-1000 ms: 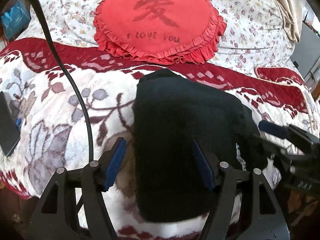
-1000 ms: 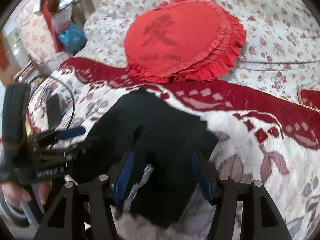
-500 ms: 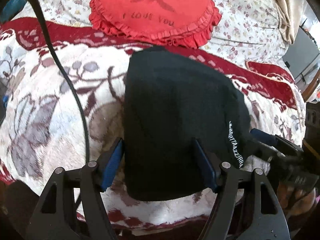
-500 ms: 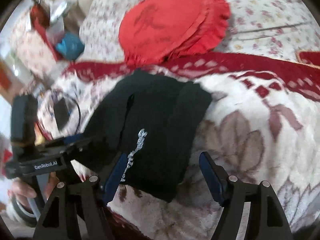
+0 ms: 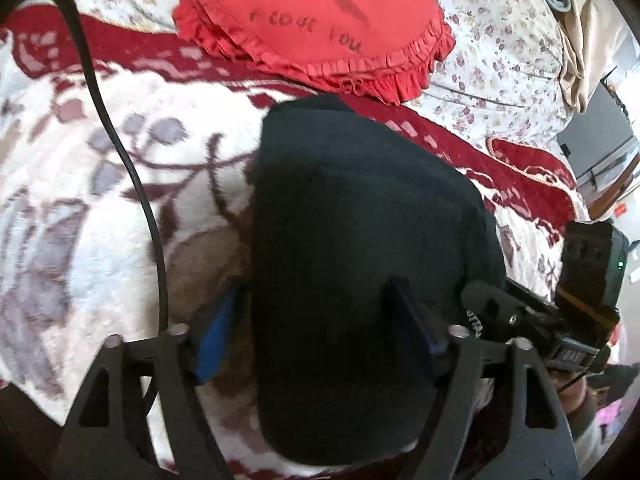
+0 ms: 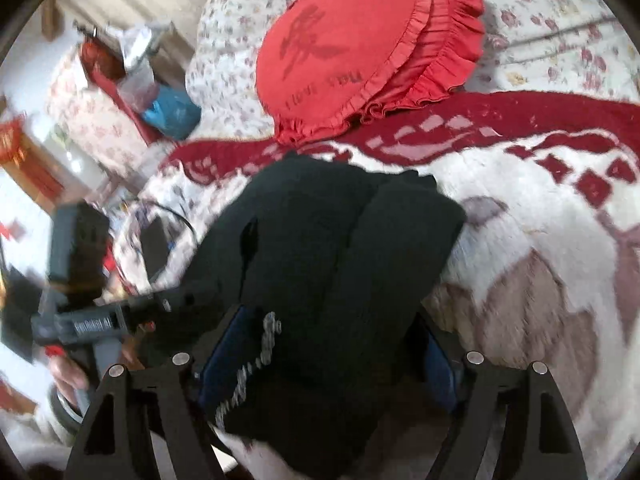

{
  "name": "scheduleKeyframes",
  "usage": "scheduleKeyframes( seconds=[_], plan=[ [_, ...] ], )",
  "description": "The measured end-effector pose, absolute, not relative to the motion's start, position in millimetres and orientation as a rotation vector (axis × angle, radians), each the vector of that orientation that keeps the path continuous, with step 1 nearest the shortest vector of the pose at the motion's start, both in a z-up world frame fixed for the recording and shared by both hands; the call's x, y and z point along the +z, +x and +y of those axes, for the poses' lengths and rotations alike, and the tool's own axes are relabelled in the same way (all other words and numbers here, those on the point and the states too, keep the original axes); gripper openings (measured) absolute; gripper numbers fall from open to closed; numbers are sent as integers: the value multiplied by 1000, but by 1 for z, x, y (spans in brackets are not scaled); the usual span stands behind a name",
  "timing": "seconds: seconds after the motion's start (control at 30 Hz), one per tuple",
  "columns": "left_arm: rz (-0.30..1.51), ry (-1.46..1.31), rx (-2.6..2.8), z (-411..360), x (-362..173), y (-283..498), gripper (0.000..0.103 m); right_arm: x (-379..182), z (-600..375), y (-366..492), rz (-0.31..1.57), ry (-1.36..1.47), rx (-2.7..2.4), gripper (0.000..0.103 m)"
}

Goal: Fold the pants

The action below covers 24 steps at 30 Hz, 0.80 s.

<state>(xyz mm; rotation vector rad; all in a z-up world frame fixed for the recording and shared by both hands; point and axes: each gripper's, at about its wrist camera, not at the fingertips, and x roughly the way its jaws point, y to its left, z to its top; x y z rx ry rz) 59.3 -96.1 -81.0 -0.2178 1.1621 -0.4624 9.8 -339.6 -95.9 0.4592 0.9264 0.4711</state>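
Observation:
Folded black pants point(image 5: 352, 220) lie on a red-and-white flowered blanket point(image 5: 100, 200) on a bed. My left gripper point(image 5: 316, 292) hangs low over their near end, its jaws opening wide. One blue pad point(image 5: 216, 328) is beside the pants' left edge and the other pad point(image 5: 412, 324) is over the cloth. My right gripper point(image 6: 332, 320) straddles the near right corner of the pants point(image 6: 328, 240), open, with the white lettering by its left pad point(image 6: 228, 352). Each gripper shows in the other's view: the right gripper point(image 5: 500, 312) and the left gripper point(image 6: 160, 304).
A red heart-shaped frilled pillow point(image 5: 312, 12) lies just beyond the pants on a flowered sheet. A black cable point(image 5: 120, 140) runs across the blanket on the left. A dark flat device point(image 6: 154, 240) lies near the bed's left edge, with clutter and a blue bag point(image 6: 172, 110) beyond it.
Both grippers have sunk toward the near end of the pants and tipped further down. The left jaws have spread wider. The pants lie as they did.

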Motion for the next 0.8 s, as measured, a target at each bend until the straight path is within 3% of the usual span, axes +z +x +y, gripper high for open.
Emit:
scheduleKeyframes(
  seconds=[0.03, 0.07, 0.1, 0.2, 0.27, 0.33, 0.6, 0.8],
  plan=[
    [1162, -231, -464, -97, -83, 61, 82, -97, -342, 13, 912, 491, 466, 65],
    [1149, -240, -465, -98, -82, 61, 82, -98, -344, 15, 909, 508, 453, 50],
    [1136, -241, -478, -101, -82, 62, 81, -99, -344, 16, 911, 505, 438, 44],
    [1122, -222, -491, -106, -76, 60, 63, -94, -346, 16, 911, 531, 454, 34],
    [1100, -202, -499, -105, -66, 59, 42, -81, -343, 15, 892, 523, 470, 31],
    [1072, -190, -515, -102, -52, 60, 35, -66, -336, 16, 867, 495, 494, 30],
    [954, -194, -499, -81, -2, 86, 34, -14, -319, 51, 773, 441, 541, 30],
    [1033, -186, -411, -78, -39, 121, 37, -53, -309, 94, 889, 383, 454, 36]
  ],
)
